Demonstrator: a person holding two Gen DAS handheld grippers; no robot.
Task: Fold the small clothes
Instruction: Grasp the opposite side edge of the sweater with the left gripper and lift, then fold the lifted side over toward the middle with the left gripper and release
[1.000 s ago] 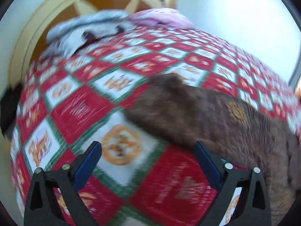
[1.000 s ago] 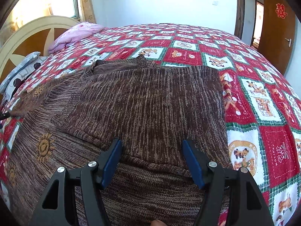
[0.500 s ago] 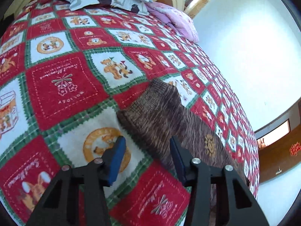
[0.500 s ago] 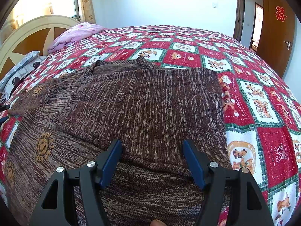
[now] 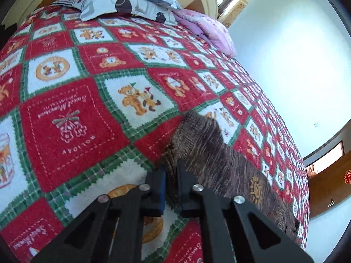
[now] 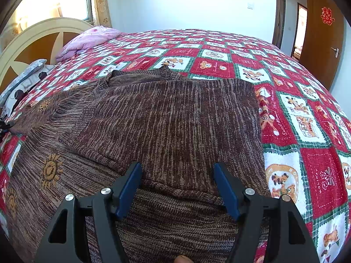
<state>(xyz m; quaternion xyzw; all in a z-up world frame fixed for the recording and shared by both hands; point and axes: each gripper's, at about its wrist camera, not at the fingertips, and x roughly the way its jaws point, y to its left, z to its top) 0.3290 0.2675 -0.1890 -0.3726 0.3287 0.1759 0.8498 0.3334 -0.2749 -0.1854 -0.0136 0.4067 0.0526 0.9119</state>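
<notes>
A brown knit sweater (image 6: 171, 120) with orange sun motifs lies flat on the red, white and green bedspread (image 6: 307, 120). One side is folded over its middle. Its other sleeve (image 5: 208, 149) stretches out to the left of the body. My left gripper (image 5: 171, 171) is at that sleeve's cuff, its jaws closing on the cuff's edge, and the blue pads press the knit between them. My right gripper (image 6: 177, 171) hovers open over the sweater's near part, just above the edge of the folded layer, with nothing gripped.
Grey patterned pillows (image 5: 122, 2) and a pink quilt (image 5: 206, 28) lie at the cream headboard (image 6: 33, 41). A brown door (image 6: 322, 43) stands at the far right. Bare bedspread (image 5: 65, 120) lies left of the sleeve. A fingertip (image 6: 182, 258) shows at the bottom edge.
My left gripper rolled, moved in on the sleeve's cuff and closed from wide open onto it. The right gripper and the sweater's body stayed still.
</notes>
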